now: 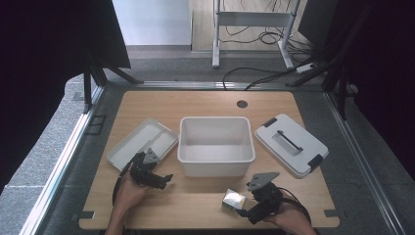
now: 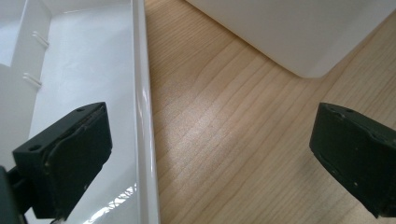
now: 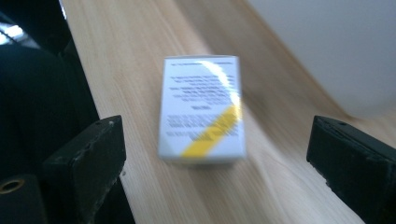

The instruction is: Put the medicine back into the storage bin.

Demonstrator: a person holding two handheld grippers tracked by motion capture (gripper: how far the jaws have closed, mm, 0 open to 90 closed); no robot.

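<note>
Both jaws of my right hand-held gripper [image 3: 215, 172] stand wide apart around the small box [image 3: 201, 109] lying on the tabletop [image 3: 135, 60], so I judge closing on it comes next.

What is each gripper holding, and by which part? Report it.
Nothing is held. The right gripper is open around the small box without touching it; the left gripper is open over bare table.

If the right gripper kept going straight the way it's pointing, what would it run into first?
Most likely the small box lying on the table: it sits between the open jaws of the right gripper, just ahead.
</note>
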